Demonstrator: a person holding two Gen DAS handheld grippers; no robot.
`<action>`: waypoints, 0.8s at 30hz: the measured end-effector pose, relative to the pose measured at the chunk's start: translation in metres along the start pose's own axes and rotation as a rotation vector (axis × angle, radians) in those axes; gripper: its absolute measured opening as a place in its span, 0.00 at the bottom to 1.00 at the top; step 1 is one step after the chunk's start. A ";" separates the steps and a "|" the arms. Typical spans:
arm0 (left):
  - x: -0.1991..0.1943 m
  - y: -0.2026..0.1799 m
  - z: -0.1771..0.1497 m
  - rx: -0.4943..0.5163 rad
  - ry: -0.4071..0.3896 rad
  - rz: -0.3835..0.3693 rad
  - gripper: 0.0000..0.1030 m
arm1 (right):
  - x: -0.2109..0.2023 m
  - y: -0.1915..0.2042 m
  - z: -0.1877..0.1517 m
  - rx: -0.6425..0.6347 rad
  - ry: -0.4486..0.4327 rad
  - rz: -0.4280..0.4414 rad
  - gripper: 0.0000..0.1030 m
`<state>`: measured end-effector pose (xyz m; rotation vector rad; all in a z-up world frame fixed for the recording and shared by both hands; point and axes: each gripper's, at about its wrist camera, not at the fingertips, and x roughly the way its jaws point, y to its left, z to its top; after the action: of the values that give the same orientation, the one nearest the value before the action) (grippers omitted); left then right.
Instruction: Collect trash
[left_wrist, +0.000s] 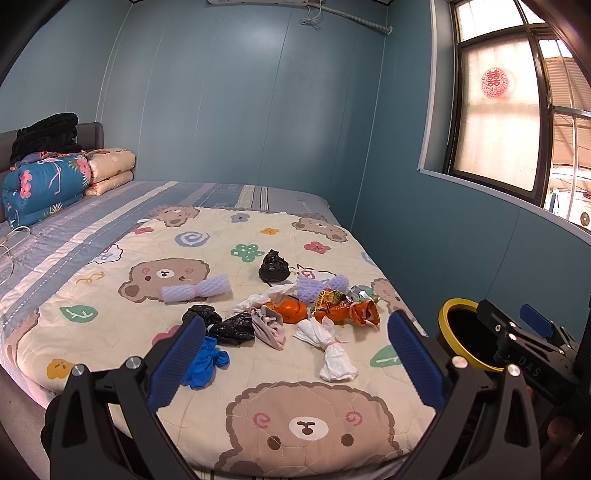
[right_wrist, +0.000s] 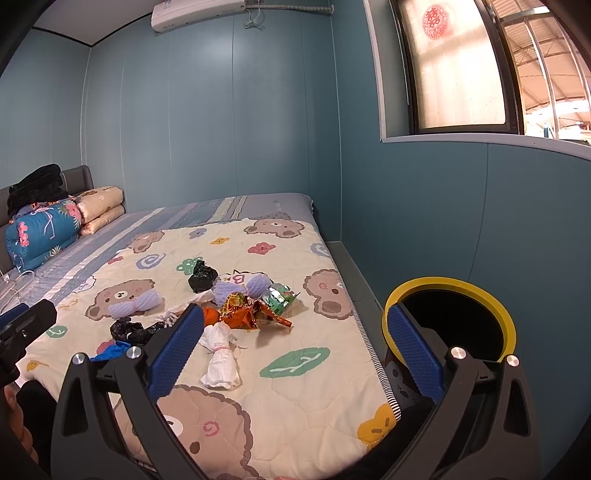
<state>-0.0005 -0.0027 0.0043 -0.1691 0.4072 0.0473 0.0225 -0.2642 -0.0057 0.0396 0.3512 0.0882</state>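
A pile of trash lies on the bear-print quilt (left_wrist: 303, 406): a white tied tissue bundle (left_wrist: 330, 350), orange snack wrappers (left_wrist: 347, 310), an orange peel (left_wrist: 291, 310), black plastic bags (left_wrist: 273, 267), purple foam nets (left_wrist: 195, 290), a blue glove (left_wrist: 207, 362). A yellow-rimmed black bin (right_wrist: 448, 319) stands right of the bed. My left gripper (left_wrist: 295, 362) is open and empty, above the quilt in front of the pile. My right gripper (right_wrist: 301, 354) is open and empty, spanning the bed's right edge and the bin. The tissue bundle (right_wrist: 219, 360) lies near its left finger.
Folded quilts (left_wrist: 48, 184) and black clothing (left_wrist: 44, 134) are stacked at the headboard, far left. A blue wall runs behind and to the right of the bed, with a window (left_wrist: 517, 110). A white cable (left_wrist: 11, 236) lies on the striped sheet.
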 end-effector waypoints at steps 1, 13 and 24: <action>0.000 0.000 0.000 0.000 0.000 0.000 0.93 | -0.001 0.001 -0.001 0.000 0.000 0.000 0.92; 0.001 0.000 -0.003 -0.002 0.001 0.000 0.93 | 0.001 0.000 -0.001 -0.001 0.003 0.000 0.92; 0.001 0.000 -0.004 -0.002 0.001 0.000 0.93 | 0.001 0.000 -0.001 0.000 0.004 -0.001 0.92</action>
<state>-0.0009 -0.0029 0.0002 -0.1712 0.4082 0.0481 0.0236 -0.2638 -0.0067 0.0395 0.3550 0.0876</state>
